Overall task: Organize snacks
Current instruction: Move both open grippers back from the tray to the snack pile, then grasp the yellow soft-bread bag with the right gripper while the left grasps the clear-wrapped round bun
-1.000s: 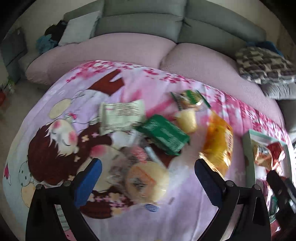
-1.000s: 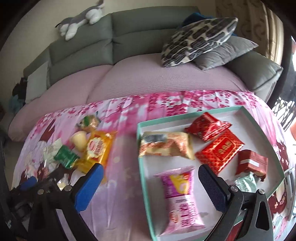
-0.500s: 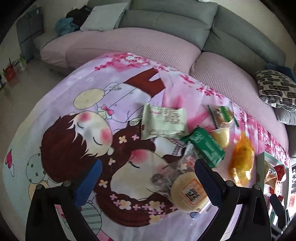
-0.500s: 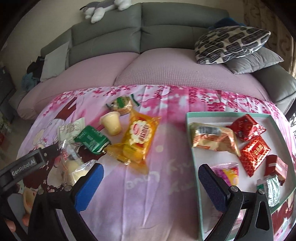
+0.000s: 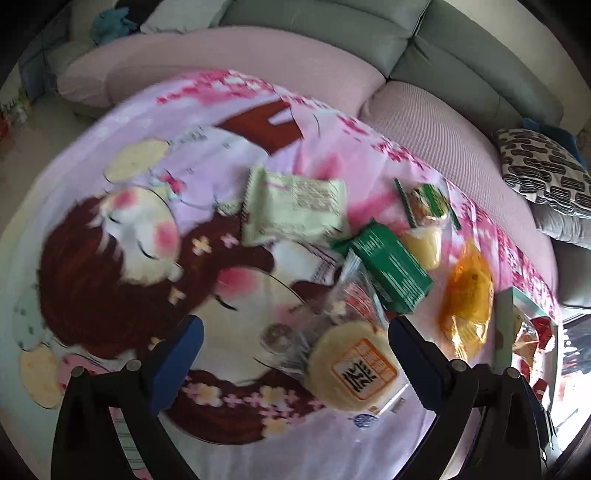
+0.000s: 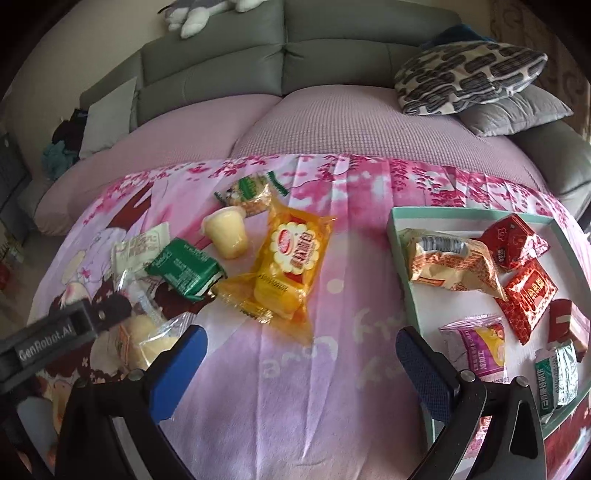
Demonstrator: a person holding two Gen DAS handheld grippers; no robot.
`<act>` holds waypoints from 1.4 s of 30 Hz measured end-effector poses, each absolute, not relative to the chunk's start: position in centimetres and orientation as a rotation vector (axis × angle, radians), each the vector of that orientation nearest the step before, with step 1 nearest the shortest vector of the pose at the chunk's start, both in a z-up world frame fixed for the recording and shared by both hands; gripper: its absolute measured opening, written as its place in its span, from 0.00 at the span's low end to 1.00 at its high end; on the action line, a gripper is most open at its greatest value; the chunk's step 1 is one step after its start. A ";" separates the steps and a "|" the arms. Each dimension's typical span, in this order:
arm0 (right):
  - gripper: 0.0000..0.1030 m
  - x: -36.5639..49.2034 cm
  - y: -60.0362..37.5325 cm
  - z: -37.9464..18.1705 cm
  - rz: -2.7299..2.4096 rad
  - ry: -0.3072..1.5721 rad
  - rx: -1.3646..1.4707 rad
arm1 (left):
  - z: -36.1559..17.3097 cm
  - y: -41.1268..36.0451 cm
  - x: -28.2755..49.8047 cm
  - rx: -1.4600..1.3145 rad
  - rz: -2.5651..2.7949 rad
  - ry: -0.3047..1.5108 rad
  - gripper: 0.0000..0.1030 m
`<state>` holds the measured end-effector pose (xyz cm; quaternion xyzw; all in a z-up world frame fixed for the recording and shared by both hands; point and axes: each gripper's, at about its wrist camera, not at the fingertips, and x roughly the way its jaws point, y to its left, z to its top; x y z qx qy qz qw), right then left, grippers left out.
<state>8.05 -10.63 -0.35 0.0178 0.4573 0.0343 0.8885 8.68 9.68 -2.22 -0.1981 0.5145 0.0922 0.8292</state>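
Loose snacks lie on a pink cartoon cloth: a round yellow cake pack (image 5: 352,373), a green pack (image 5: 389,267) (image 6: 183,269), a pale green pack (image 5: 293,210), a jelly cup (image 6: 226,232), a green-wrapped biscuit (image 6: 249,192) and an orange-yellow bag (image 6: 286,269) (image 5: 467,295). My left gripper (image 5: 291,363) is open, low over the cloth, with the round cake pack just inside its right finger. My right gripper (image 6: 297,369) is open and empty over bare cloth, between the orange bag and a teal-rimmed tray (image 6: 400,258) holding several packs.
A grey sofa with pink seat cushions (image 6: 332,122) runs behind the cloth. Patterned and grey pillows (image 6: 469,75) sit at the right, a plush toy (image 6: 199,13) on the backrest. The left gripper's body (image 6: 48,341) reaches into the right wrist view at lower left.
The left view has shifted closer to the snack pile; the round cake pack now lies nearer its right finger. The right gripper has swung left, so the tray sits farther right.
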 end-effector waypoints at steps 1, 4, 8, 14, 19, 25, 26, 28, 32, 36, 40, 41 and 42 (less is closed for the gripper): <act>1.00 8.1 -10.9 -0.3 0.066 0.947 0.043 | -2.4 9.5 8.7 -0.426 0.191 1.098 0.97; 1.00 8.1 -11.5 -0.1 0.046 0.933 0.059 | -2.8 9.1 8.8 -0.445 0.172 1.109 0.97; 0.90 8.2 -12.1 0.1 0.050 0.922 0.092 | -3.8 9.0 8.9 -0.515 0.137 1.138 0.93; 0.82 8.4 -12.5 0.0 0.049 0.925 0.110 | -4.1 8.4 9.0 -0.532 0.110 1.136 0.83; 0.73 8.7 -12.4 -0.1 0.051 0.919 0.113 | -4.2 8.5 9.1 -0.538 0.105 1.121 0.81; 0.63 9.9 -11.6 -0.1 0.087 0.906 0.114 | -4.4 8.7 9.6 -0.536 0.099 1.122 0.81; 0.63 10.2 -11.4 0.0 0.092 0.901 0.112 | -4.4 8.7 9.7 -0.532 0.100 1.121 0.81; 0.62 10.7 -11.0 -0.1 0.098 0.896 0.105 | -4.5 8.7 9.8 -0.532 0.102 1.120 0.81; 0.57 12.0 -10.5 -1.0 0.118 0.911 0.127 | -4.5 8.7 9.8 -0.530 0.102 1.120 0.81; 0.54 13.0 -10.2 -2.1 0.143 0.937 0.154 | -4.7 8.7 10.0 -0.520 0.107 1.120 0.81; 0.53 13.7 -10.3 -3.2 0.159 0.971 0.199 | -4.8 8.7 10.0 -0.517 0.109 1.118 0.81; 0.52 13.8 -10.3 -3.4 0.152 0.976 0.197 | -4.8 8.7 10.1 -0.518 0.110 1.118 0.81; 0.52 13.9 -10.3 -3.7 0.149 0.979 0.197 | -4.9 8.7 10.1 -0.517 0.110 1.117 0.81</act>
